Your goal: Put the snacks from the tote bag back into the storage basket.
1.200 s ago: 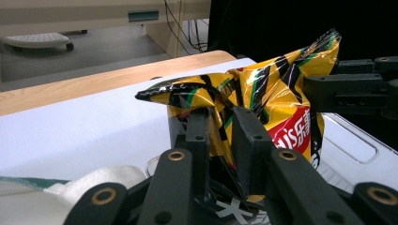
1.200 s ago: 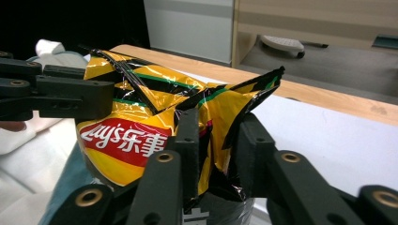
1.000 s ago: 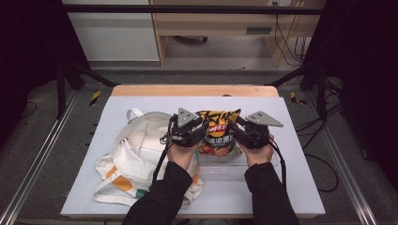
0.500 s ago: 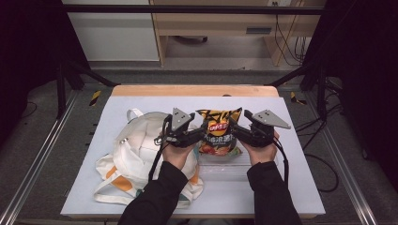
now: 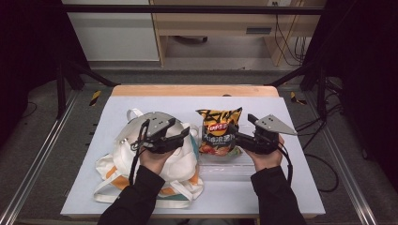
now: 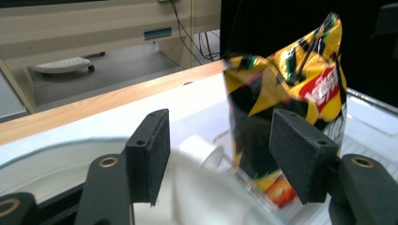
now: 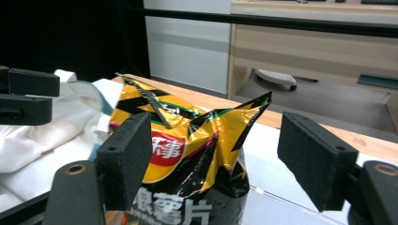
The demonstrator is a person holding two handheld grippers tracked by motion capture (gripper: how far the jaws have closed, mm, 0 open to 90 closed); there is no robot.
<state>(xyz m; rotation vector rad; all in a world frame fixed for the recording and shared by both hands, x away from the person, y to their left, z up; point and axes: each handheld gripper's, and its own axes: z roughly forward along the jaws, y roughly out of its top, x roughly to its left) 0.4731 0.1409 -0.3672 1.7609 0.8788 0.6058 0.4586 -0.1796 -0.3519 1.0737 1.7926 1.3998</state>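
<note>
Chip bag [image 5: 219,132] now stands free in the clear tray [image 5: 244,165] on the table [image 5: 300,187]. Both claws have just spread and let go: left claw [image 5: 187,133] has drawn back over the tote bag [image 5: 155,187], right claw [image 5: 233,137] sits just beside the bag, so placing looks done.

Your left gripper [image 5: 187,133] has let go of the chip bag [image 5: 219,131] and drawn away to the left, so it now sits over the white tote bag [image 5: 155,164], apart from the packet. Your right gripper [image 5: 236,137] has also released the chip bag's right side. Both sets of jaws have just been opening, with nothing pressed between the fingers [image 6: 149,154].
</note>
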